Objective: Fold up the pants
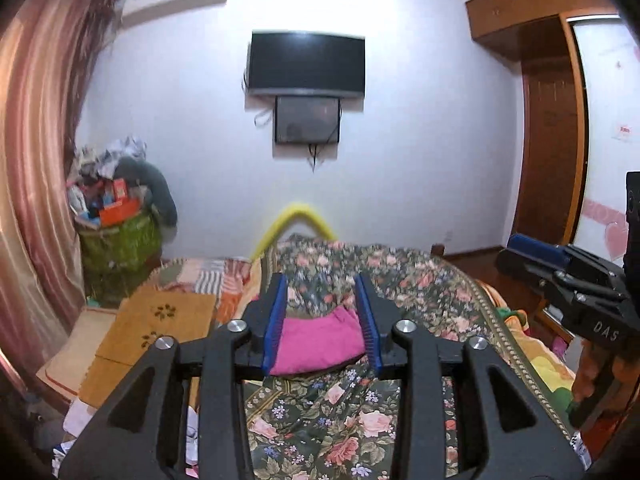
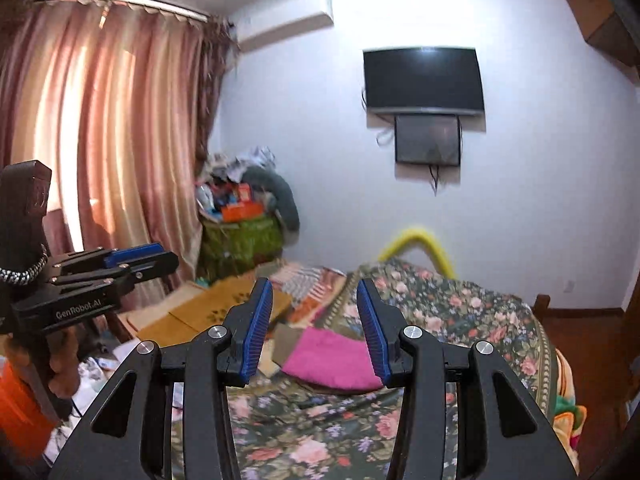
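Note:
The pink pants (image 1: 318,344) lie folded into a small flat bundle on the flowered bedspread (image 1: 340,432). They also show in the right wrist view (image 2: 332,360). My left gripper (image 1: 321,292) is open and empty, held above and short of the bundle, its blue pads either side of it in view. My right gripper (image 2: 314,296) is open and empty, also raised above the bed. Each gripper shows side-on in the other's view, the right one (image 1: 532,250) and the left one (image 2: 140,256), with jaws apart.
The bed's left edge meets brown cardboard sheets (image 1: 156,320) and a striped blanket (image 2: 308,284). A green basket (image 1: 120,248) piled with clutter stands by the curtain (image 2: 120,152). A yellow tube (image 1: 296,216) arches at the bed's far end. A wardrobe (image 1: 556,128) is at right.

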`<state>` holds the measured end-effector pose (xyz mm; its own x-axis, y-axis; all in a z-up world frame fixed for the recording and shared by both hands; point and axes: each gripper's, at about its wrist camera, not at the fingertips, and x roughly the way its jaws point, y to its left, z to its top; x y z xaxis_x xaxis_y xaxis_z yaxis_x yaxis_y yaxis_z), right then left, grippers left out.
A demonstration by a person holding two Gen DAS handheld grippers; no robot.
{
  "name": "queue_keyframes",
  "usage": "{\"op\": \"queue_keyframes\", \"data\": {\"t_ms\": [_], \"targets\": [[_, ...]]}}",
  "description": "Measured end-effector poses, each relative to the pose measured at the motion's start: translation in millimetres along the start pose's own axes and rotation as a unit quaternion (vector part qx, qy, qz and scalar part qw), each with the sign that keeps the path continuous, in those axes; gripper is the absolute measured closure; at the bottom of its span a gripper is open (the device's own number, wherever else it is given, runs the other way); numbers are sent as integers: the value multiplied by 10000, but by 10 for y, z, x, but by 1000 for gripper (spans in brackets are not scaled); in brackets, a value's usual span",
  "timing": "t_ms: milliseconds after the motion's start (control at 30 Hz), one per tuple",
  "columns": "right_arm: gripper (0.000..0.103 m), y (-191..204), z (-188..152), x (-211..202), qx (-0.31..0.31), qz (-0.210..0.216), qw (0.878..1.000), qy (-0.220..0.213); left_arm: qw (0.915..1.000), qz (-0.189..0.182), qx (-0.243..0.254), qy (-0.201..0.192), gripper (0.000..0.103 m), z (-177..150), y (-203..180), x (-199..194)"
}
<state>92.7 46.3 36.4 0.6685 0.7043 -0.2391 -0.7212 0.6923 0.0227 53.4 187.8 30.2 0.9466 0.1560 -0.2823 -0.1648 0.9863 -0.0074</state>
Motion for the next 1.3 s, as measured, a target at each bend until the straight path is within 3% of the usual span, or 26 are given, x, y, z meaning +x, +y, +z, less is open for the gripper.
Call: {"op": "queue_keyframes", "data": {"t_ms": [133, 267, 367, 433, 500, 633, 1300], "targets": [[58, 127, -92, -220, 85, -41, 9995, -291, 9995, 56, -65, -320, 31, -69, -68, -353], [28, 179, -142, -299, 131, -148, 9990, -404, 9988, 103, -29, -486, 14, -116, -113, -550], [19, 227, -143, -339, 58, -304, 9984, -469, 9980, 190, -8, -609, 1, -157, -123, -635], [18, 268, -127, -383, 51, -318, 9983, -475, 9977, 222, 10, -638, 1, -192, -134, -679], [0, 271, -116, -382, 57, -346, 9983, -469, 9979, 218, 7, -612, 1, -209, -131, -686], [0, 301, -136, -411, 13, -353, 9983, -456, 9982, 111, -85, -585, 1, -263, -94, -692], [0, 326, -263, -552, 94, -422, 9982, -424, 9980, 275, 22, -572, 0, -339, -171, -658]]}}
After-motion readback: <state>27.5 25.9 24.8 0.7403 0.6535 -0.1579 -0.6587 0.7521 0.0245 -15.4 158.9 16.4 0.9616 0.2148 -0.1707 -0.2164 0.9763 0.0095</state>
